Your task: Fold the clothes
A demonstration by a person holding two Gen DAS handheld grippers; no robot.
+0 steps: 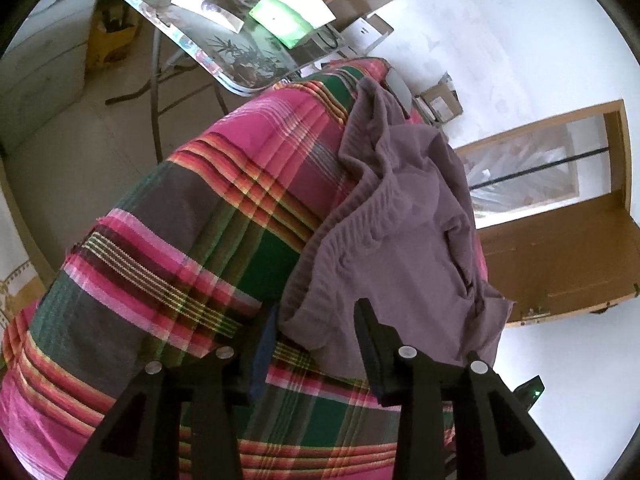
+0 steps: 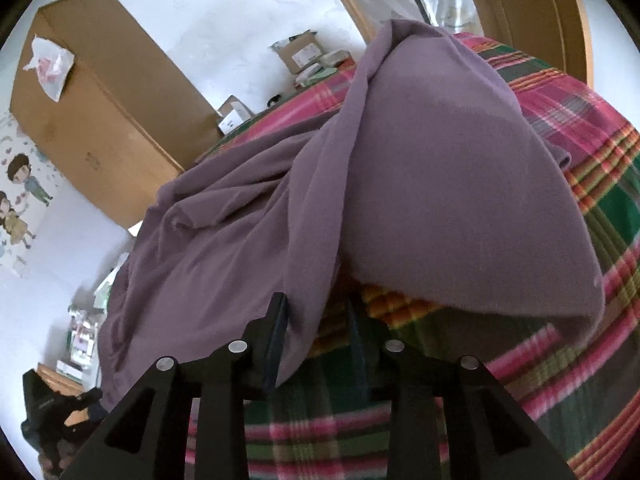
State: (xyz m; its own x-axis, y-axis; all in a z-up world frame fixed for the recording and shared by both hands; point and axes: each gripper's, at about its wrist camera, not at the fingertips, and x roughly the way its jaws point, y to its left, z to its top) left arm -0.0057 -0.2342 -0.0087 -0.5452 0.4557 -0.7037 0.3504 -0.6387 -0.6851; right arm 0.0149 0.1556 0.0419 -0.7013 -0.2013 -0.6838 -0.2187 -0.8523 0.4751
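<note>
Lying rumpled on a pink, green and grey plaid cloth point(image 1: 168, 208), a purple garment point(image 1: 408, 216) sits just ahead of both handheld grippers. Seen from the left gripper point(image 1: 316, 320), the garment's ribbed edge drapes across the gap between the two black fingers; the jaws stand apart and the pads do not press the fabric. Seen from the right gripper point(image 2: 316, 312), a fold of the same purple garment point(image 2: 420, 184) hangs down between its fingers, touching the left one, while the jaws stand apart without pinching it. Beyond the left gripper, past the cloth, stands a glass-topped table point(image 1: 208, 56) with papers. Beyond the right gripper, to its left, a tall brown cardboard box point(image 2: 100, 112) stands against a white wall.
</note>
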